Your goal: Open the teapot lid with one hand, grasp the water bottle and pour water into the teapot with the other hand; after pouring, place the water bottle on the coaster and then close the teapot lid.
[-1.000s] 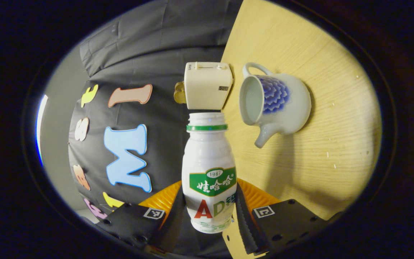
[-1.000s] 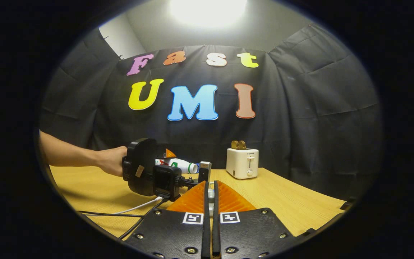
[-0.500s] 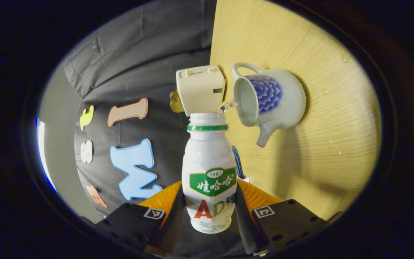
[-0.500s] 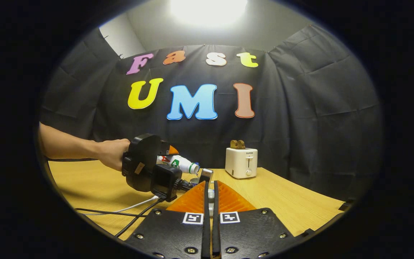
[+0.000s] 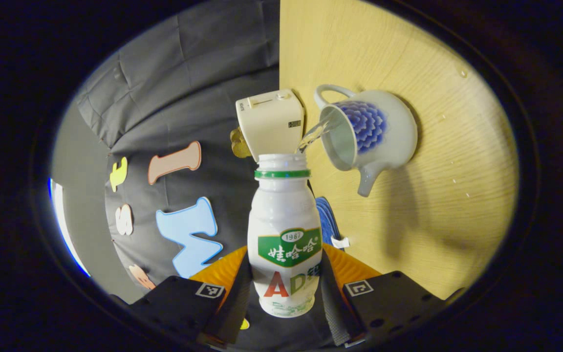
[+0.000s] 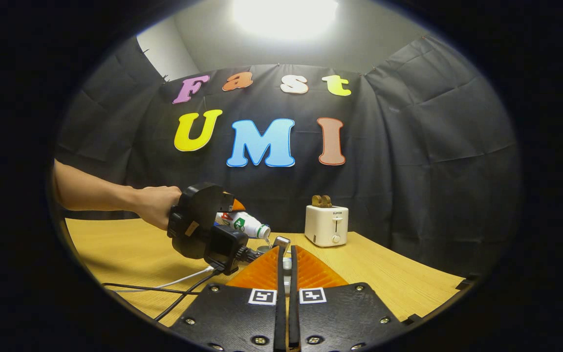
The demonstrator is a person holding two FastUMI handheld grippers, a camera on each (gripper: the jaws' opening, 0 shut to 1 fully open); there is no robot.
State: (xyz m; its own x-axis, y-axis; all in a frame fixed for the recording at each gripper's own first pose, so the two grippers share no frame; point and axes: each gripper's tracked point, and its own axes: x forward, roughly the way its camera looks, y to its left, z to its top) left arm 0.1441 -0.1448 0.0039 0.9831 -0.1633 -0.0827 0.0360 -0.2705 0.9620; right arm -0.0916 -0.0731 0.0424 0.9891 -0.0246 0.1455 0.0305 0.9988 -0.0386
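wooden table [image 5: 438,205], teapot [image 6: 264,249] mostly hidden

water bottle [image 5: 284,230]: smooth plastic | teapot [image 5: 384,134]: glossy glazed ceramic | table [image 5: 438,195]: matt wood grain

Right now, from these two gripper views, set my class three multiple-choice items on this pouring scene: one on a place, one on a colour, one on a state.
1. Where does the toaster stand?
A. On the table by the cloth wall
B. On the floor
C. On the coaster

2. What colour is the ring at the water bottle neck?
A. Red
B. Green
C. Yellow

3. What state is the teapot in?
A. Lid on
C. Lying on its side
B. Lid off, water streaming in

Answers: 1 A, it sits at the table's far edge before the cloth. 2 B, the band under the open mouth is green. 3 B, the left gripper tilts the bottle and a stream enters the open top.
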